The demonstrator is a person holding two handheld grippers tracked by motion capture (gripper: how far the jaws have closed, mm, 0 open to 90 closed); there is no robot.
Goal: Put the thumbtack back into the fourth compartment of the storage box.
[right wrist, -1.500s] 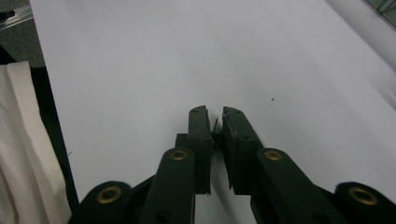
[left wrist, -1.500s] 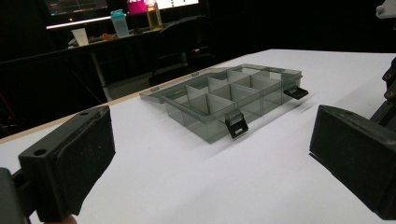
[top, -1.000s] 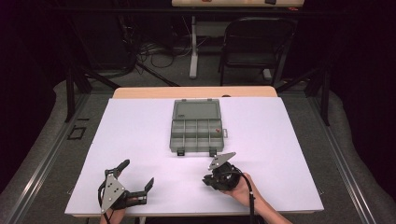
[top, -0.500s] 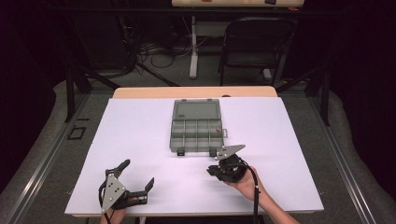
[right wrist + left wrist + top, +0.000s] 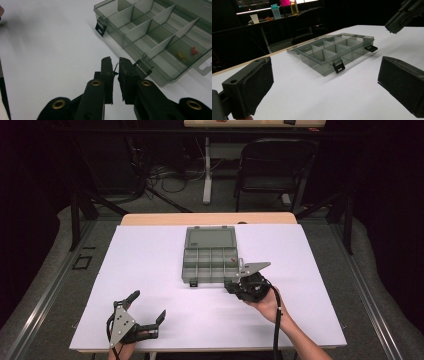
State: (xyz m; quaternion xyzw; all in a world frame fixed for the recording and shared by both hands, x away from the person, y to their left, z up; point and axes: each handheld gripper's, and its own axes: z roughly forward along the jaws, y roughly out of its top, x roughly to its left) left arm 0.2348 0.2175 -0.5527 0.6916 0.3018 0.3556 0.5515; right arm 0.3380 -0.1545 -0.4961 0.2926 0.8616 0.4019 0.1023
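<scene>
At counter centre the organizer box (image 5: 210, 261) sits lid-open; right claw (image 5: 114, 65), pinched on a small thin part (image 5: 115, 69), probably carrying it to a compartment, needs aligning above one; left claw (image 5: 150, 306) idles open near-left.

Smoky compartment box (image 5: 210, 260), lid open (mid-table), small dark piece (image 5: 115, 70) pinched

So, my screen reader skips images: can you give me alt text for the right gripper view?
The right gripper, jaws nearly shut on a small thin dark item, hovers over a white table beside an open grey compartment box. One compartment holds a yellow piece and a red piece.
</scene>
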